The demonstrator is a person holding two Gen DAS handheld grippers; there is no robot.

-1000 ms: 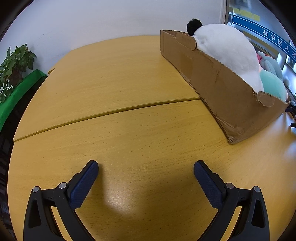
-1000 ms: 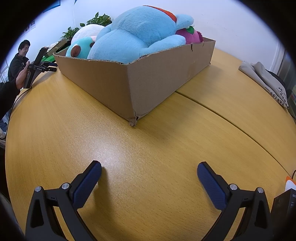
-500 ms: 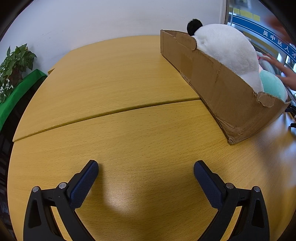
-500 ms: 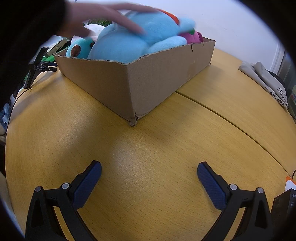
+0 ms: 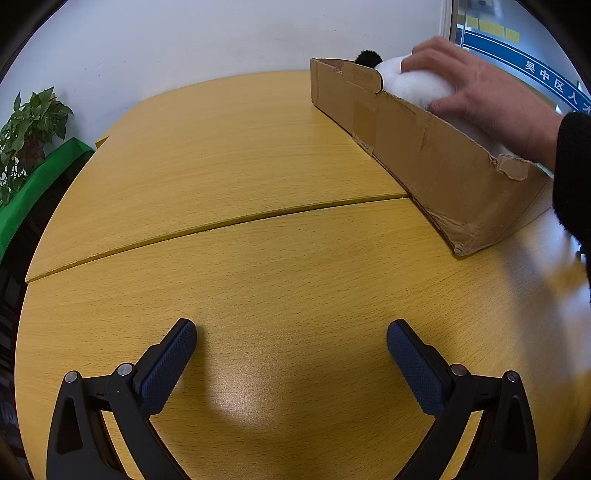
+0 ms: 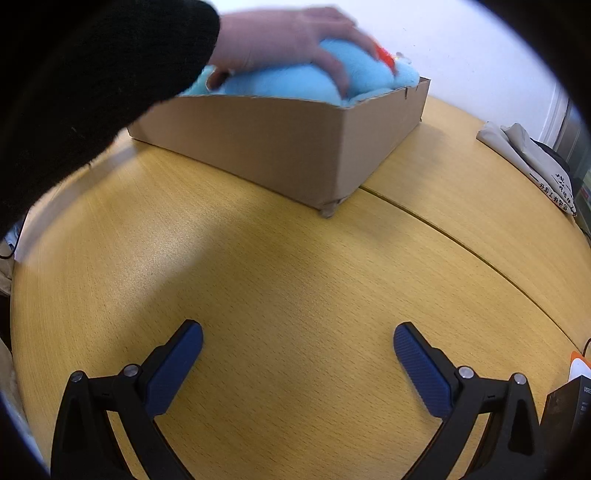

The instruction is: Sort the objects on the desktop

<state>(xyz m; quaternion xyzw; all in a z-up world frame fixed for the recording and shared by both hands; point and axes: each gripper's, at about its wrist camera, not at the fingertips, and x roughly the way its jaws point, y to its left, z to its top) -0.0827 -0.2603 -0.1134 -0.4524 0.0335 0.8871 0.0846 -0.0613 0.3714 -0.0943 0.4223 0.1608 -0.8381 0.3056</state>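
Observation:
A brown cardboard box full of plush toys stands on the yellow wooden table. A bare hand in a black sleeve presses on the white panda plush. In the right wrist view the same box holds a light blue plush with a hand on it. My left gripper is open and empty, low over the table. My right gripper is open and empty, well short of the box.
A potted plant and a green surface lie past the table's left edge. Folded cloth lies at the far right. A dark box with an orange-white item sits at the lower right.
A person's hand and black sleeve have reached over the box and onto the plush toys. In the right wrist view the box has turned and shifted. Both grippers stay open.

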